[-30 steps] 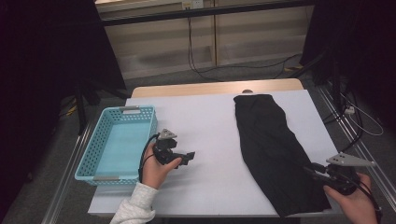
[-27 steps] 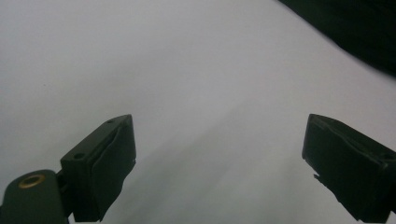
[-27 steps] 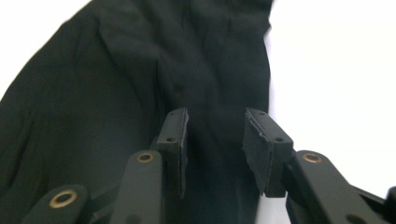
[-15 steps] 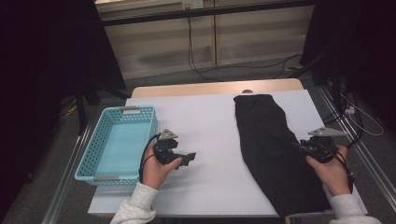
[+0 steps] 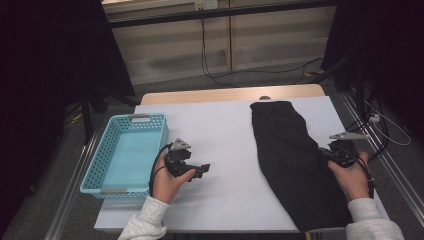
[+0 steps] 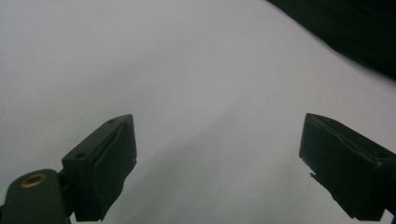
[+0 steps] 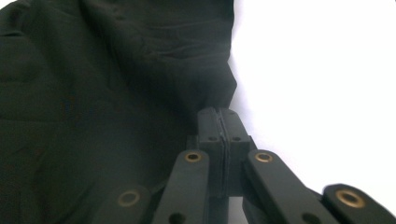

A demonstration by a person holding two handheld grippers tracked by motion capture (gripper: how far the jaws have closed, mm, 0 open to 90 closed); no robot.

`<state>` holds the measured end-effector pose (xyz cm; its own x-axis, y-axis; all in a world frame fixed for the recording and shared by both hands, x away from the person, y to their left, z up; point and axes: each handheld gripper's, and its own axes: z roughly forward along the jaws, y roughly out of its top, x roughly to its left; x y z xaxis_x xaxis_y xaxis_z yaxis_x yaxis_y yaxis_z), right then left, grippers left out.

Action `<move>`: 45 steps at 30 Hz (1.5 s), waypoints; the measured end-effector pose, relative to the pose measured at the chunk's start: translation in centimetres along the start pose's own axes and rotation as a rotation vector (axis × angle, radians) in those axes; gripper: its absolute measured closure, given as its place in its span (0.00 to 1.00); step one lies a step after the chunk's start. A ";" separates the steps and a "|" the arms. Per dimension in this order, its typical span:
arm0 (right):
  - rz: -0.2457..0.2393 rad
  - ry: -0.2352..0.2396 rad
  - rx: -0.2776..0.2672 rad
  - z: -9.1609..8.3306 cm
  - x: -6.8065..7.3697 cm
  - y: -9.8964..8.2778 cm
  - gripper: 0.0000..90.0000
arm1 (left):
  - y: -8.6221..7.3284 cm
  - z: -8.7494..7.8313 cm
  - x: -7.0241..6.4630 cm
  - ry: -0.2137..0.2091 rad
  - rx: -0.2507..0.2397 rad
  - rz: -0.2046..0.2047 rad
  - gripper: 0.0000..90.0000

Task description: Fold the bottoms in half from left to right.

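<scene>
black cloth (image 5: 292,162) lies flat and lengthwise on the right part of a white table (image 5: 225,135), running from the table's far edge to its near edge and widening toward the near end. right gripper (image 5: 331,152), held in the person's right hand (image 5: 351,176), sits at the cloth's right edge, about midway along it. in the right gripper view (image 7: 219,122) its two black jaws have just been closing and now press together, pinching the cloth's edge (image 7: 116,93) where dark fabric meets white tabletop. left gripper (image 5: 204,169), held in the person's left hand (image 5: 167,181), rests on bare tabletop well to the left of the cloth, its tips pointing toward it. in the left gripper view (image 6: 219,168) the jaws stand wide apart with nothing between them, and a corner of the cloth (image 6: 355,32) shows far off. light blue basket (image 5: 102,160) stands on the table's left edge, farther from the cloth than the left gripper, just beside that hand.
</scene>
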<state>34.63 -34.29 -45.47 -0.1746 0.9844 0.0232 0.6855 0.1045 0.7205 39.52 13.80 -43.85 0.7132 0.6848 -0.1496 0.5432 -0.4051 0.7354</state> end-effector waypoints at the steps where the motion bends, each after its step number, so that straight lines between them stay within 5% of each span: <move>1: -0.008 -0.007 0.002 0.0 0.0 -0.1 0.99 | 0.0 0.0 0.0 0.002 0.002 0.001 0.12; 13: -0.013 -0.025 -0.002 0.2 -0.8 -0.6 0.96 | -0.3 -0.1 0.4 0.009 0.001 -0.011 0.12; 20: -0.027 -0.051 -0.027 -0.2 -0.2 -0.1 0.70 | -0.4 -0.3 0.5 0.011 0.000 -0.016 0.12; 30: -0.033 0.032 -0.054 0.0 2.4 2.0 0.47 | -0.5 -0.4 0.7 0.000 0.001 -0.025 0.10; 37: 0.028 0.065 -0.079 0.3 4.0 3.4 0.32 | -0.5 -0.5 0.6 -0.012 0.001 -0.029 0.10; 45: -0.035 0.050 -0.080 1.0 6.0 4.7 0.23 | -0.6 -0.3 0.4 -0.018 0.005 -0.024 0.10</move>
<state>37.53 -27.70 -42.65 -0.2338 0.9718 0.0296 0.6200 0.1255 0.7745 39.35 14.54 -44.11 0.7081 0.6830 -0.1790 0.5621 -0.3918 0.7284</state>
